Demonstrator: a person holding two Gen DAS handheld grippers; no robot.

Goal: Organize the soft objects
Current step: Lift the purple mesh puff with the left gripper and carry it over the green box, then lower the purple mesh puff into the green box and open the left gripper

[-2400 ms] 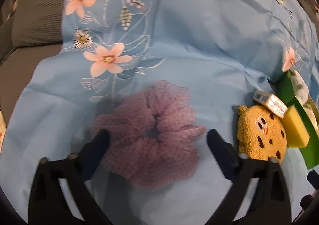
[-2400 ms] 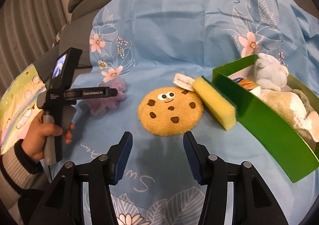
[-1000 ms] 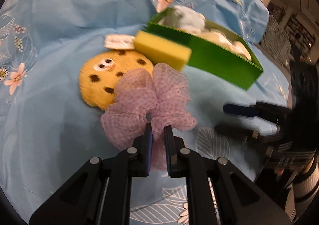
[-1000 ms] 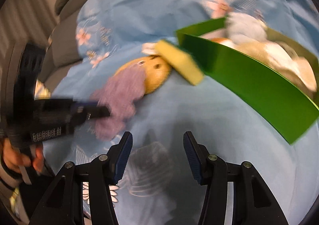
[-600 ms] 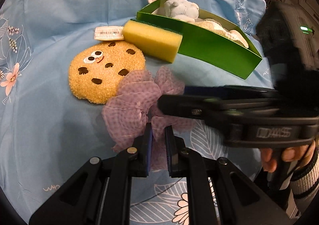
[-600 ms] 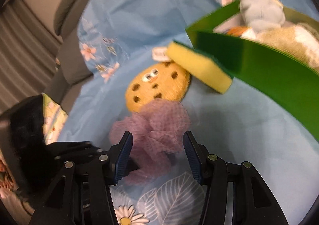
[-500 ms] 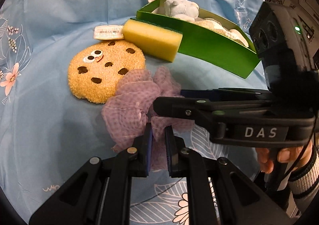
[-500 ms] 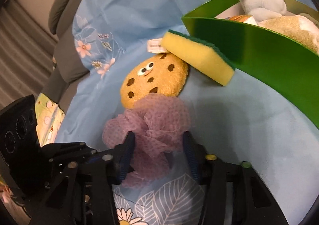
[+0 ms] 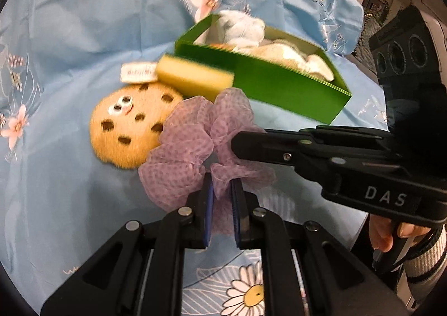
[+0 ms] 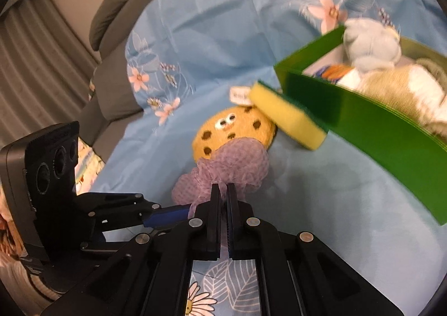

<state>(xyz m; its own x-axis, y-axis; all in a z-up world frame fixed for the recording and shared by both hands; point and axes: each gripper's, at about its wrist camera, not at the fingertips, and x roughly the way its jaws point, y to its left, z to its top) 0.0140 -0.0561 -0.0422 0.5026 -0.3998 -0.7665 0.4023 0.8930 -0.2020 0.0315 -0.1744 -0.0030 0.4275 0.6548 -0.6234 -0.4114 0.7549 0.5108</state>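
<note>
Change since 0.5 s ago: right gripper (image 10: 223, 193) has gone from jaws spread around the purple scrunchie (image 10: 234, 165) to jaws pinched onto it; the scrunchie has lifted slightly against the cookie plush.

Item 1, nearest: left gripper (image 9: 222, 194), jaws nearly together, clamped on the lower fold of the scrunchie (image 9: 201, 145). The scrunchie is thus held from 2 sides, above the blue floral cloth (image 9: 69, 36), with the right gripper (image 9: 240, 145) entering from the right in the left wrist view and meeting the fabric at its tip.

Item 2: cookie plush (image 9: 131, 125), round, tan, with googly eyes and dark chips, lying flat on the cloth just behind the scrunchie and partly overlapped by it. White tag (image 9: 138, 72) at its far edge.

Item 3: yellow sponge (image 9: 195, 78) with green backing, lying between the cookie plush and the green box, touching the box's near wall.

Item 4: green box (image 9: 279, 86), open-topped, holding a pale blue plush (image 9: 243, 28) at its far end and cream-and-tan soft items (image 9: 290, 53) beside it.

Item 5, farthest: grey sofa (image 10: 117, 14) beyond the cloth's far left edge.
</note>
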